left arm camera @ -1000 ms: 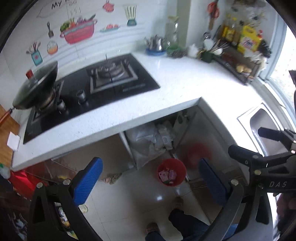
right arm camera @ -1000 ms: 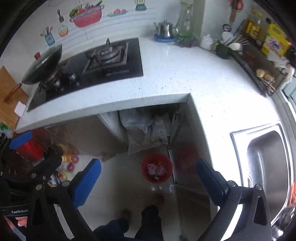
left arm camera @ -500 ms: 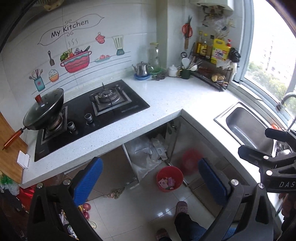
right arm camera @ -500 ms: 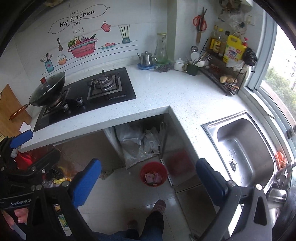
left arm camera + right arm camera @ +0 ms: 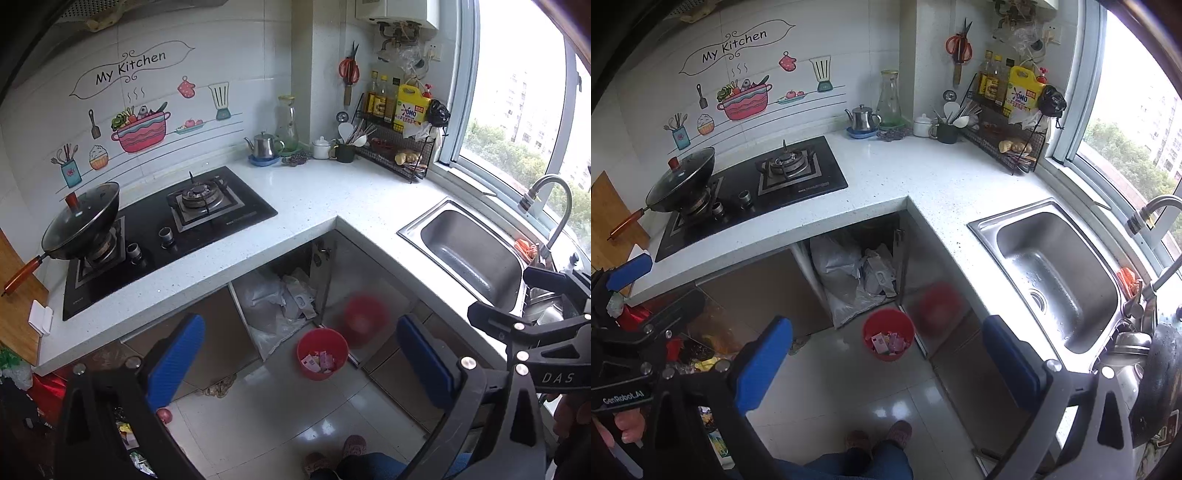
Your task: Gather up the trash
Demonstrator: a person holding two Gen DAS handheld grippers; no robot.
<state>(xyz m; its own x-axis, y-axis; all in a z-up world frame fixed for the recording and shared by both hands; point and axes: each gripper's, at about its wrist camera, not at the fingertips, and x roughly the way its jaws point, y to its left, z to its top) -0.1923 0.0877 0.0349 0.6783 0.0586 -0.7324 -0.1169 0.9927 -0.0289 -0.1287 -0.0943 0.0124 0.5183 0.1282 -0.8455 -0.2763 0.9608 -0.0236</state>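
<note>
A red bin (image 5: 322, 353) stands on the floor by the corner under the white counter, with pink and white wrappers (image 5: 318, 362) inside. It also shows in the right wrist view (image 5: 888, 334). My left gripper (image 5: 301, 360) is open and empty, held high above the floor with the bin between its blue pads. My right gripper (image 5: 886, 356) is open and empty, also high above the bin. Each gripper shows at the edge of the other's view.
The L-shaped white counter (image 5: 314, 199) carries a black gas hob (image 5: 166, 229) with a lidded wok (image 5: 81, 221), a kettle, a spice rack and a steel sink (image 5: 1056, 266). Grey plastic bags (image 5: 849, 277) fill the open cabinet. Clutter lies on the floor at left. My feet (image 5: 879, 439) are below.
Both grippers have risen and tilted up, so the view pulled back from the floor and bin to take in the whole counter, wall and window. Both stayed open.
</note>
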